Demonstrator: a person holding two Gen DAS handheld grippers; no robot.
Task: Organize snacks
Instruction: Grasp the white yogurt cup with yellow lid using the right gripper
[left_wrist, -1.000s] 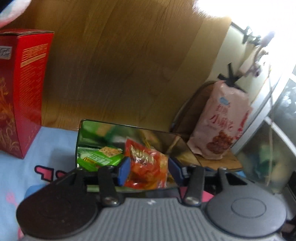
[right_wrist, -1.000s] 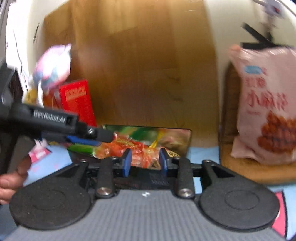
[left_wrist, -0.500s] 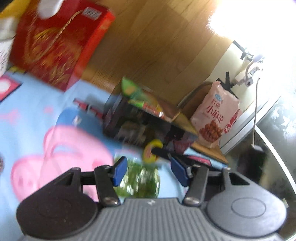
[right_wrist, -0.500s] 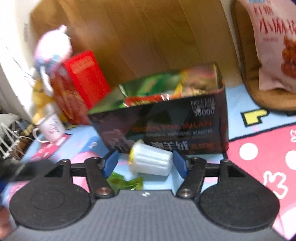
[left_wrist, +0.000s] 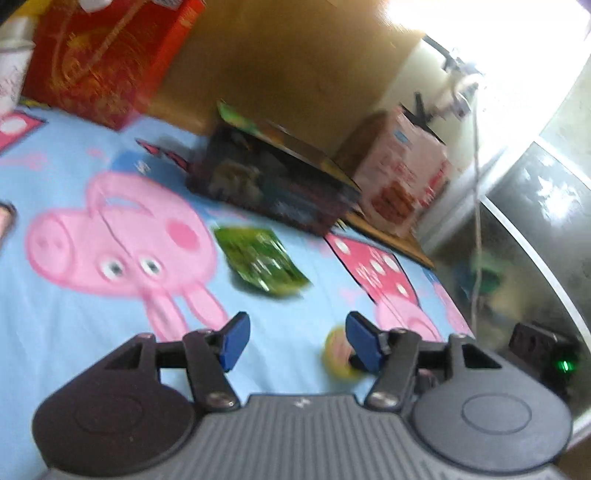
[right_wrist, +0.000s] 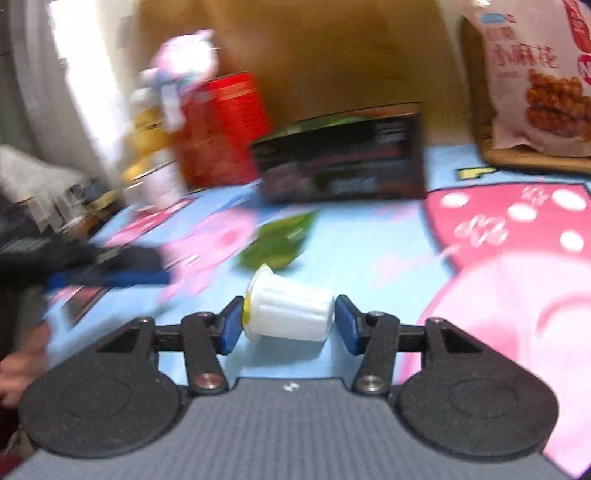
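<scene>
Jaws spread on both grippers; the right gripper (right_wrist: 289, 325) brackets a light, ribbed jelly cup (right_wrist: 290, 314) (crushable); green packet (right_wrist: 277, 242) at 12 o'clock.

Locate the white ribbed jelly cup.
Right wrist view: the white ribbed jelly cup lies sideways between the right gripper's fingers, near the green snack packet.

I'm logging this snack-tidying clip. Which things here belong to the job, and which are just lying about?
Job: white jelly cup between the right tool's fingers; green packet; dark box.
Lying about: red carton; big pink bag; mug.
</scene>
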